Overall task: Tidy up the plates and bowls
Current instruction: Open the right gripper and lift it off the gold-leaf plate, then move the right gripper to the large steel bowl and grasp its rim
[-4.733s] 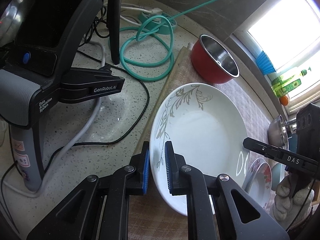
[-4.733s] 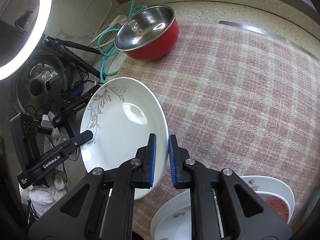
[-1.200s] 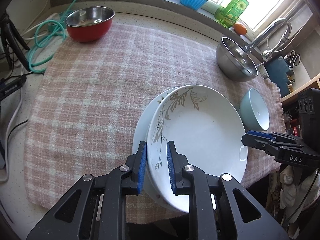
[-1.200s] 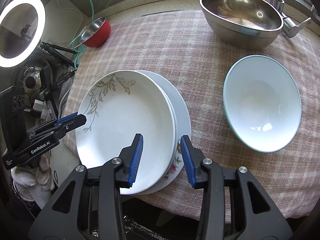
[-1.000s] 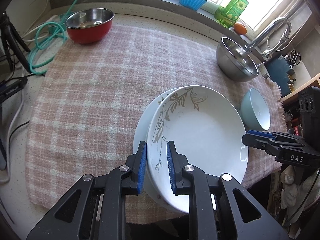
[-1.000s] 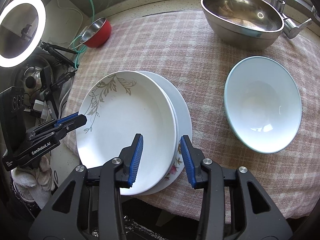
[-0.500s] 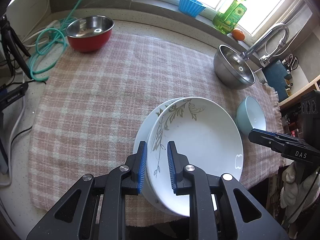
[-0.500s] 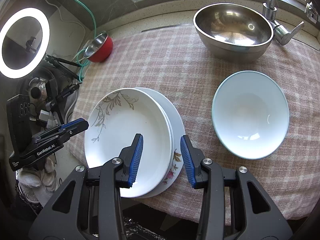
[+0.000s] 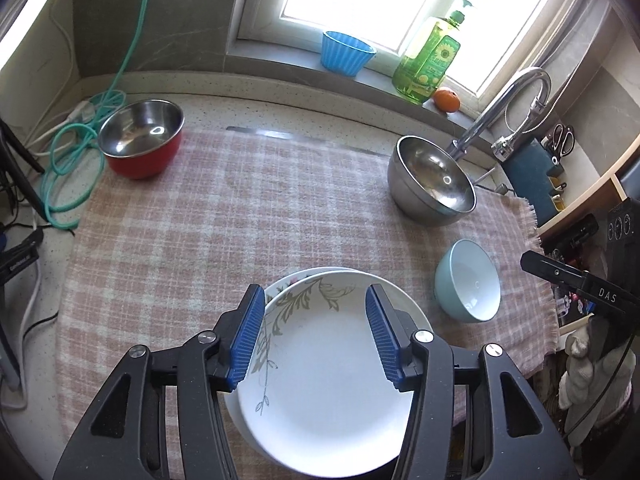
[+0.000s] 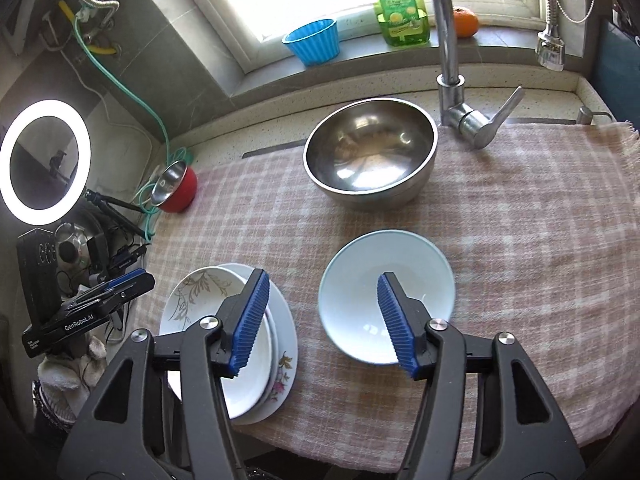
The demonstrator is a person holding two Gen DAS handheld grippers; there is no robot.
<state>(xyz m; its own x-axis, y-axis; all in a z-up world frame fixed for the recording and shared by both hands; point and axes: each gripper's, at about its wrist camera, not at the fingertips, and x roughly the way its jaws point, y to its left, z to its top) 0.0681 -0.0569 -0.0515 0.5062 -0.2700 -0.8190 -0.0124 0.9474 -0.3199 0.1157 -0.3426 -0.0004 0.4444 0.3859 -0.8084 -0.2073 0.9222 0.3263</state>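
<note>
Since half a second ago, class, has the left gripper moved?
Yes. The left gripper has opened, released the leaf plate onto the stack, and pulled back from the steel bowl.

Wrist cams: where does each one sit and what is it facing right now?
Left wrist: on the left gripper, above the leaf-pattern plate, facing the window; its open fingers and the right gripper's tip at right show.
Right wrist: on the right gripper, above the pale blue bowl, facing the faucet; its open fingers and the left gripper at left show.
Shared: plate stack, pale blue bowl, steel bowl, red bowl, plaid cloth.
</note>
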